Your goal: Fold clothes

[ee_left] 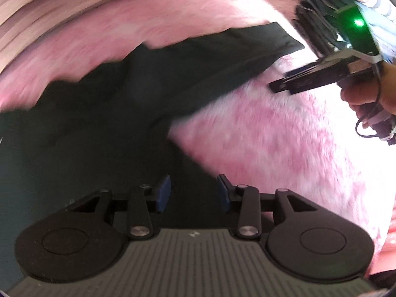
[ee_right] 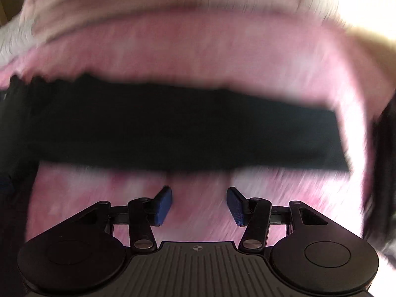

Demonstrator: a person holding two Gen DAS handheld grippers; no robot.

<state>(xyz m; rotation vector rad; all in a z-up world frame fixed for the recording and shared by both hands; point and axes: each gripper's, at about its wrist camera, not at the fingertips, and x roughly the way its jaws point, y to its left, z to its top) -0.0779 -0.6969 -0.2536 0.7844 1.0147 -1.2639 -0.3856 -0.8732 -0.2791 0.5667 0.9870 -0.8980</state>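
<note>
Pink fleece, a fluffy blanket [ee_left: 272, 133], covered the surface under both cameras, and your dark garment [ee_left: 104, 113] lay spread across it. In the left wrist view the garment filled everything from nine o'clock through the centre, and one long flat part of it, perhaps a sleeve or a leg, ran up toward one o'clock, where it ended in a straight hem. Your left claw [ee_left: 193, 193] sat over the dark cloth at six o'clock with its blue pads [ee_left: 162, 193] apart and nothing between them; whether the tips touched the fabric I could not tell. Further right, at two o'clock, your right claw [ee_left: 282, 85] reached in from the edge, a green light glowing on its body and your right hand [ee_left: 363, 94] wrapped around the grip. Its tip hung just beside the garment's hem, over bare fleece, and its opening could not be read from that angle.

In the right wrist view, blurred by motion, the same garment [ee_right: 173, 128] lay as a wide dark band from nine o'clock to three o'clock across the middle. Your right claw [ee_right: 199, 205] stood at six o'clock, over pink blanket [ee_right: 198, 49], its blue pads [ee_right: 164, 206] spread wide and empty, near the band's lower edge but apart from it.
</note>
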